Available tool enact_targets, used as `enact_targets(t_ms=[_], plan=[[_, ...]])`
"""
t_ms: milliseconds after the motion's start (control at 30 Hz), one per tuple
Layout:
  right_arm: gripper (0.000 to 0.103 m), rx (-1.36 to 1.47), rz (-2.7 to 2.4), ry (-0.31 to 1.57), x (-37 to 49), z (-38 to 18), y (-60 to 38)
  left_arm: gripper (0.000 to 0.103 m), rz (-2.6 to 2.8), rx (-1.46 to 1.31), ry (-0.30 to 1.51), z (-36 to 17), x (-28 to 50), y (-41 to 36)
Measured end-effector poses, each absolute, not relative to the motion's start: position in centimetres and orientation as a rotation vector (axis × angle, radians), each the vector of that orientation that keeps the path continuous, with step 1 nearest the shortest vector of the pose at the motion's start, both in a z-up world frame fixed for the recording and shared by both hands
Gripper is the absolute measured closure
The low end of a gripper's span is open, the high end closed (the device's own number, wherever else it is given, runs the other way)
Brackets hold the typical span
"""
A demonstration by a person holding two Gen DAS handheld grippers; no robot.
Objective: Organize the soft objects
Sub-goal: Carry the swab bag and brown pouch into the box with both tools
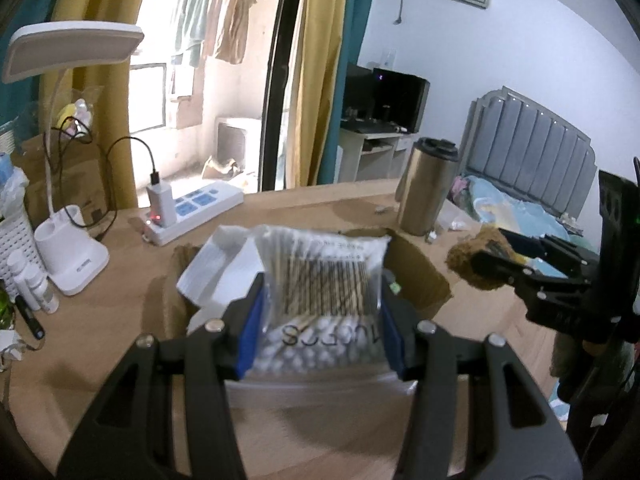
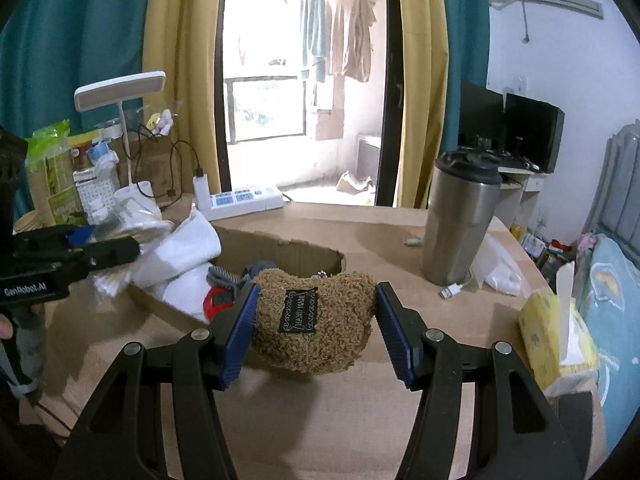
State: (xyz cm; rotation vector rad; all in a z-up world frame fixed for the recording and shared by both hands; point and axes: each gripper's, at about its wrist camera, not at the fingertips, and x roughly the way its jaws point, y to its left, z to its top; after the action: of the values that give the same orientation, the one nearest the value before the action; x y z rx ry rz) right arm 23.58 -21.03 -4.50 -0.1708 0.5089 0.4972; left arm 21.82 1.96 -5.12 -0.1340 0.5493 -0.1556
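Clamped in left hand-held gripper [image 1: 320,320]: cotton-swab bag [image 1: 320,280], lengthwise above cardboard box [image 1: 420,276]; right hand-held gripper [image 2: 316,328] pinching plush pouch [image 2: 316,320] beside it.

You see a curly brown plush pouch [image 2: 314,326] with a black label, white-tipped cotton swabs [image 1: 320,300], and blue pads [image 2: 240,336].

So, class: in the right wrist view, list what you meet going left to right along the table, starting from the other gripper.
Left gripper → white towel → fuzzy brown pouch held in the right gripper → steel tumbler → yellow tissue pack.
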Motion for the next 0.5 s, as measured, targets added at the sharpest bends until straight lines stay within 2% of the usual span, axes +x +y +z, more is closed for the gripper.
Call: enact_targets(t_ms=[500], plan=[[0.041,-0.172,0.575,0.499,26.2,-4.7,-18.0,0.051,-0.156,-0.187,0.569,-6.6,25.9,1.3]])
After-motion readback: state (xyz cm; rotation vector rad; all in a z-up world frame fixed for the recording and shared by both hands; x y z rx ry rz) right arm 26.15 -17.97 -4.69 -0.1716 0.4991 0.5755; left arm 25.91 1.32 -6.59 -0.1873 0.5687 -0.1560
